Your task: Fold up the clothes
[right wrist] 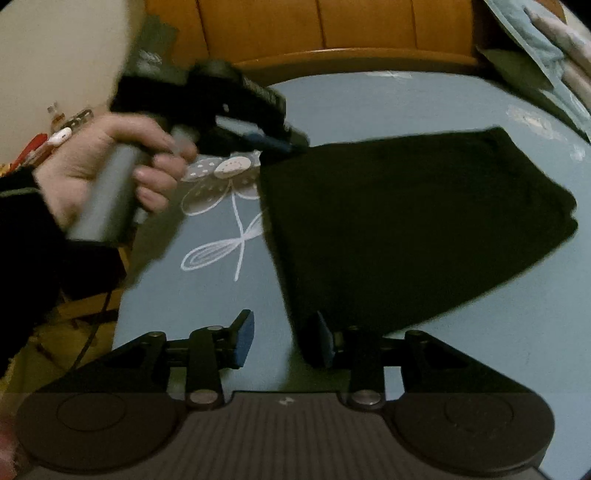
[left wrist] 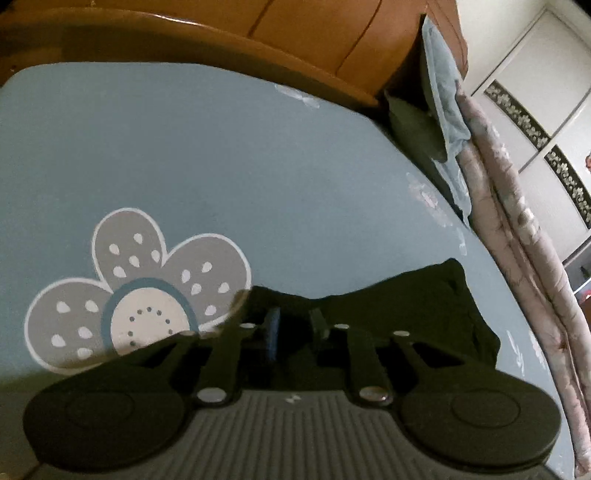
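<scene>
Two grippers: left gripper (right wrist: 295,142), upper left, hand (right wrist: 110,166) wrapping handle, angled down, jaws pinching black garment (right wrist: 406,221) edge; right gripper (right wrist: 282,343), bottom ctr, jaws spread, garment corner btwn, not gripped.

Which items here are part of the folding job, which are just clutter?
In the job:
- black garment
- left gripper, at the garment's far corner
- right gripper, jaws apart at its near edge

Lying about:
- blue flowered sheet, the work surface
- rolled bedding
- wooden headboard
</scene>
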`<state>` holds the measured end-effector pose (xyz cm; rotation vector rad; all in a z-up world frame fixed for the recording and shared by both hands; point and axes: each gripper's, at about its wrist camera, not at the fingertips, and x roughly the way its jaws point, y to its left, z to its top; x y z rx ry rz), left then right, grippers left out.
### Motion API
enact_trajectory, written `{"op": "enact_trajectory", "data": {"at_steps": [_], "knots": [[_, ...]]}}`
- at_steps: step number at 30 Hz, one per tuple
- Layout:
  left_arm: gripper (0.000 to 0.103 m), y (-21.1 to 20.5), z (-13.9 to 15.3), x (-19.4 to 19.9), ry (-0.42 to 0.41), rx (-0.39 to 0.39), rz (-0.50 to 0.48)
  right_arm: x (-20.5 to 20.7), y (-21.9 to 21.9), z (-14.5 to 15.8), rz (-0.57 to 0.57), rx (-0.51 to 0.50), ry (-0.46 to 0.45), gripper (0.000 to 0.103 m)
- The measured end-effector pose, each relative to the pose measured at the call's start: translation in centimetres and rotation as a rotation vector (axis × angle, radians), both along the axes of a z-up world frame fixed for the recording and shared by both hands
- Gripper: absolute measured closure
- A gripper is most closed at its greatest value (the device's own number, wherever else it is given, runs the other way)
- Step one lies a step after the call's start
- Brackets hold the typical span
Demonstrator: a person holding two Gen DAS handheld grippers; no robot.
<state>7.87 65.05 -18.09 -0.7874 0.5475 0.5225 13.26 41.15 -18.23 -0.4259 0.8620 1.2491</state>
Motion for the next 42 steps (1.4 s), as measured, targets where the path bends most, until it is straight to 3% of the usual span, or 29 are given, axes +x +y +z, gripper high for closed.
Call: {"op": "enact_trajectory", "data": {"at_steps": [3, 7, 10, 13, 14, 15, 17, 21, 26, 31, 34, 36, 40, 42], "knots": [[0.087, -1.0, 1.5, 0.2, 0.031, 0.057, -0.006, 0.0, -0.9, 0.5, 0.010, -0.035, 0.019, 0.060], [0.067, -2.8, 4.0, 0.4, -0.012, 0.135, -0.067, 0.6, -1.6, 2.1, -0.011, 0.016, 0.002, 0.060], [0.066, -4.0, 4.5, 1.0, -0.023, 0.151, -0.130, 1.6, -1.1, 2.4, -0.062, 0.052, -0.012, 0.054], [0.063, -3.7, 3.3, 1.1, 0.051, 0.149, -0.066, 3.0, -0.7, 0.7, -0.120, 0.008, 0.056, 0.054], [0.070, -3.4, 2.5, 1.1, 0.121, 0.153, -0.015, 3.4, -0.7, 0.2, -0.137, -0.006, 0.083, 0.054], [0.072, -3.2, 2.0, 0.9, 0.135, 0.150, -0.005, 3.6, -1.2, 0.2, -0.146, -0.006, 0.103, 0.054], [0.068, -3.4, 2.2, -0.1, 0.089, 0.126, -0.017, 3.8, -2.1, 0.5, -0.144, -0.038, 0.123, 0.055], [0.061, -4.4, 3.5, -0.7, 0.007, 0.133, -0.062, 6.6, -3.1, 3.3, -0.185, 0.036, 0.039, 0.055], [0.061, -4.4, 4.5, 2.8, -0.064, 0.114, -0.186, 13.2, -1.2, 5.4, -0.297, 0.161, -0.015, 0.055], [0.061, -3.9, 3.7, 9.7, -0.108, 0.042, -0.299, 16.9, 0.7, 2.4, -0.309, 0.106, -0.047, 0.055], [0.060, -3.6, 2.5, 12.6, -0.034, 0.073, -0.306, 17.8, 0.2, -0.1, -0.320, 0.050, -0.049, 0.055], [0.064, -2.8, 1.2, 13.5, 0.036, 0.085, -0.281, 17.7, -0.8, -0.1, -0.309, 0.055, -0.044, 0.054], [0.065, -2.2, 2.3, 14.1, 0.030, 0.089, -0.261, 17.6, -2.6, -0.1, -0.287, 0.064, -0.035, 0.054], [0.061, -2.9, 4.0, 14.2, -0.021, 0.121, -0.283, 17.6, -2.7, 0.9, -0.287, 0.086, -0.055, 0.053]]}}
